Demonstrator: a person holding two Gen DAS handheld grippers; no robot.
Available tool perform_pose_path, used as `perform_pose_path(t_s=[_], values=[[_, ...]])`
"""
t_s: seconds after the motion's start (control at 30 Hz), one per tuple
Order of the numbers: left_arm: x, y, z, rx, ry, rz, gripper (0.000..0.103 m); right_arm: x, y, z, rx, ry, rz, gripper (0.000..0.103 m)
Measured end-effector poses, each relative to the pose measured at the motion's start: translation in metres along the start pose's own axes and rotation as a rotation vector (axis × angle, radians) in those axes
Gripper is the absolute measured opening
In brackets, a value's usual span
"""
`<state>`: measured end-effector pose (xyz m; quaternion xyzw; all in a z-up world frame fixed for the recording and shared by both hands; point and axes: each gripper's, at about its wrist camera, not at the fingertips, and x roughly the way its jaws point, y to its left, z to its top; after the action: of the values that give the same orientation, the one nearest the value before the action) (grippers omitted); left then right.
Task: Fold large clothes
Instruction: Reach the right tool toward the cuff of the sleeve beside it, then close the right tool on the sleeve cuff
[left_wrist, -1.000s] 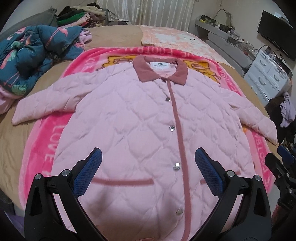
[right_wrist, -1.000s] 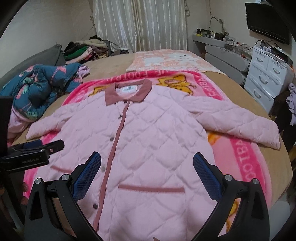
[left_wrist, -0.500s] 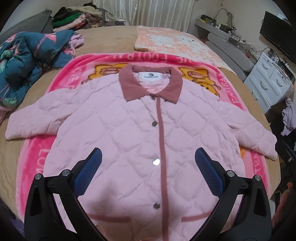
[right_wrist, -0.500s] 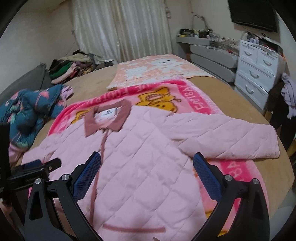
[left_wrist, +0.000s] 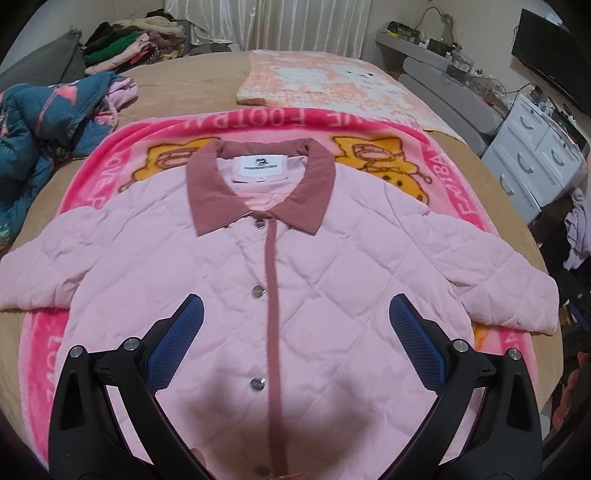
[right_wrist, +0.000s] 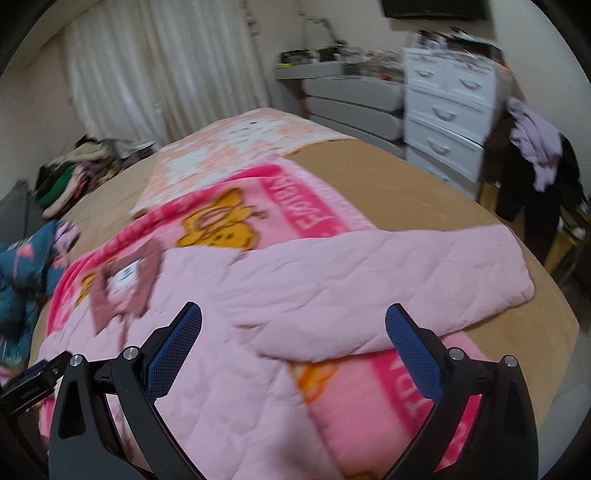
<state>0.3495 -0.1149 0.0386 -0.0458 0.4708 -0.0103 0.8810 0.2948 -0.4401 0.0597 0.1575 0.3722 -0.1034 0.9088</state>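
Hovering over the front of the pale pink diamond-quilted jacket (left_wrist: 332, 280), your left gripper (left_wrist: 295, 314) points up the placket toward the collar, jaws spread wide with nothing between the blue textured pads (left_wrist: 177, 343). Your right gripper (right_wrist: 293, 321) hangs low over the jacket's right sleeve (right_wrist: 388, 280), jaws just as wide apart and empty, pads above the fabric; whether they touch it you cannot tell, as this view is motion-blurred. The jacket lies flat and face up, snapped shut, both sleeves spread out to the sides, on a fuzzy hot-pink blanket with yellow cartoon figures and lettering (left_wrist: 92, 177), itself spread on the tan-covered bed (left_wrist: 184, 85). Collar (left_wrist: 207, 184) and placket strip are dusty-rose ribbed corduroy; round metal snaps (left_wrist: 258, 291) run beside the strip; a white label sits inside the neck. A rumpled teal flamingo-print quilt (left_wrist: 40, 122) is heaped at the bed's left edge, and a peach-and-white checked blanket (left_wrist: 325, 85) lies beyond the pink one.
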Motion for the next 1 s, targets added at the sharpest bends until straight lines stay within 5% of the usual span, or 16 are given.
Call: perform_pose_path(t_s=[0.73,1.0], values=[[0.095,-0.063,0.006,0.030,0.093,0.005,0.094,0.079,-0.197,-0.010,0.500,0.076,-0.208,0.099],[0.109,-0.061,0.006,0.062,0.096,0.049,0.094,0.120,-0.254,-0.019,0.688,0.116,-0.198,0.093]])
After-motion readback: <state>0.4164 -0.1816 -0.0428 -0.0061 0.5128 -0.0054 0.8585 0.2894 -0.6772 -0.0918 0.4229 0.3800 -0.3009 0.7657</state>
